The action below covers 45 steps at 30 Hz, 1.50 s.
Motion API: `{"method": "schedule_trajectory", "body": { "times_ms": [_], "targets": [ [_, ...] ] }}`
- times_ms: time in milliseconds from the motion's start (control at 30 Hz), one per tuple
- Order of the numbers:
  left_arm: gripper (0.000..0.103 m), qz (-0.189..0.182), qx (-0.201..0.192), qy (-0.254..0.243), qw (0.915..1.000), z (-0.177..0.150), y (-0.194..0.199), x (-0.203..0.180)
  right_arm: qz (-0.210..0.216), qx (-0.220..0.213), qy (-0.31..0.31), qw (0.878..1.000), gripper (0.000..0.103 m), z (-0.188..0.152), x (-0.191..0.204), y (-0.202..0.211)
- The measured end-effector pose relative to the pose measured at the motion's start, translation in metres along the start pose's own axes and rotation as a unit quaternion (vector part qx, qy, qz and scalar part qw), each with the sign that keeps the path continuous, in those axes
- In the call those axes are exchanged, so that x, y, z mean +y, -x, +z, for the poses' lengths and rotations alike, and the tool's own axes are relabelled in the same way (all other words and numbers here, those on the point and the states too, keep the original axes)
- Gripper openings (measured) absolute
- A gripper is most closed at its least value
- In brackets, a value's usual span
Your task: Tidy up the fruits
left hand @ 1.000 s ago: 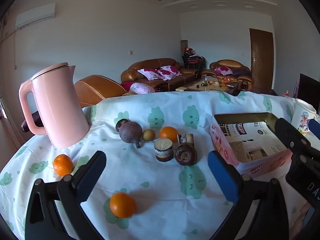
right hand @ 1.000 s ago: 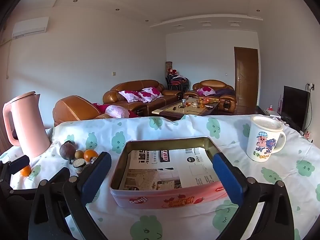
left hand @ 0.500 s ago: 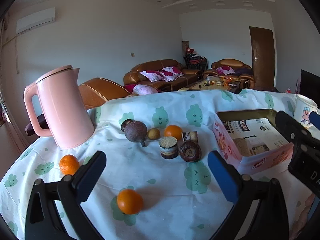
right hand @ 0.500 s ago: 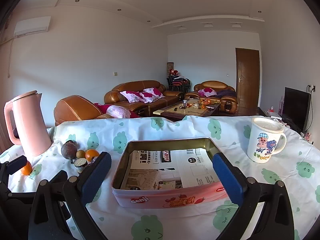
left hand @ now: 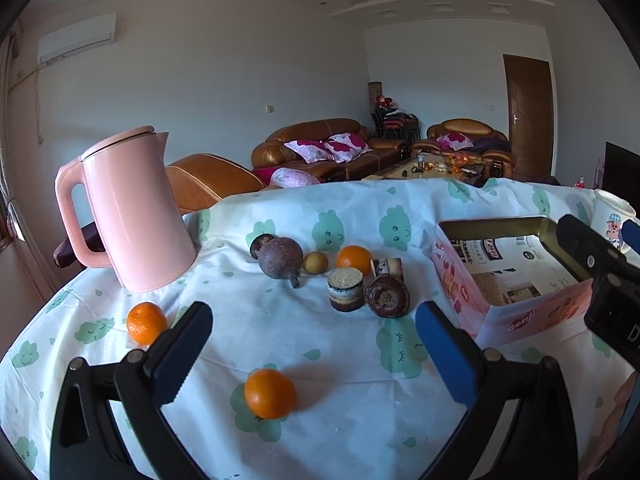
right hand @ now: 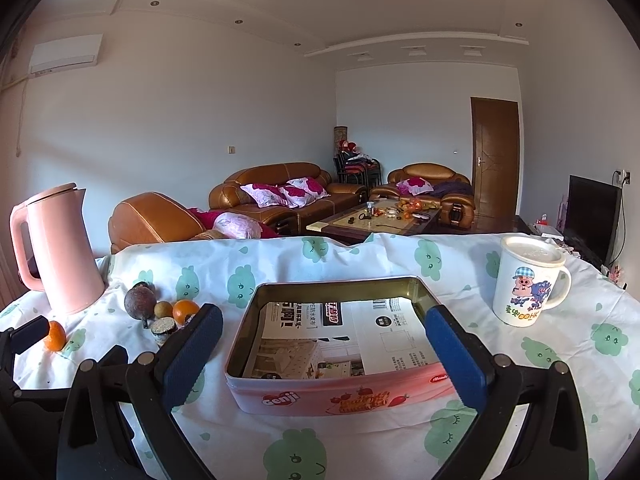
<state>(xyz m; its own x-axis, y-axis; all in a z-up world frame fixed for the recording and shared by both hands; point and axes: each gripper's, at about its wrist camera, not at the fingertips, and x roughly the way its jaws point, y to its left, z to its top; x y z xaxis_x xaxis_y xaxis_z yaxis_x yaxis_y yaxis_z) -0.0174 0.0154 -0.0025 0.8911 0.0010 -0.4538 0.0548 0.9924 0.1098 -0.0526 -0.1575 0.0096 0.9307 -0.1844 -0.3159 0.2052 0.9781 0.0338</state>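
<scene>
My left gripper (left hand: 314,350) is open above the tablecloth, with an orange (left hand: 270,393) lying just below and between its fingers, untouched. Another orange (left hand: 146,322) lies left of it near the kettle. Farther back sit a dark purple fruit (left hand: 280,258), a small yellowish fruit (left hand: 315,262), a third orange (left hand: 354,259), a cut brown roll (left hand: 346,289) and a dark round fruit (left hand: 387,297). My right gripper (right hand: 322,354) is open, hovering before the pink tin (right hand: 340,398), which is lined with printed paper. The tin (left hand: 508,312) stands at the right in the left wrist view.
A pink kettle (left hand: 134,208) stands at the table's left rear. A white cartoon mug (right hand: 528,286) stands right of the tin. The table's far edge drops off toward sofas (right hand: 276,196) and a coffee table. The right gripper's body (left hand: 600,272) shows at the left view's right edge.
The left gripper has drawn back and lifted slightly, so the fruits sit higher and farther in its view. The right gripper has hardly moved. Both stay open.
</scene>
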Motion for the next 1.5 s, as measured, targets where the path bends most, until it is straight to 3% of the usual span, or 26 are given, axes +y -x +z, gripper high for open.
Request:
{"method": "schedule_trajectory", "body": {
  "times_ms": [1500],
  "targets": [
    [0.103, -0.001, 0.002, 0.006, 1.0000, -0.0035, 0.0053, 0.0003, 0.000, -0.002, 0.003, 1.000, 0.102, -0.0004, 0.0004, 0.0013]
  ]
}}
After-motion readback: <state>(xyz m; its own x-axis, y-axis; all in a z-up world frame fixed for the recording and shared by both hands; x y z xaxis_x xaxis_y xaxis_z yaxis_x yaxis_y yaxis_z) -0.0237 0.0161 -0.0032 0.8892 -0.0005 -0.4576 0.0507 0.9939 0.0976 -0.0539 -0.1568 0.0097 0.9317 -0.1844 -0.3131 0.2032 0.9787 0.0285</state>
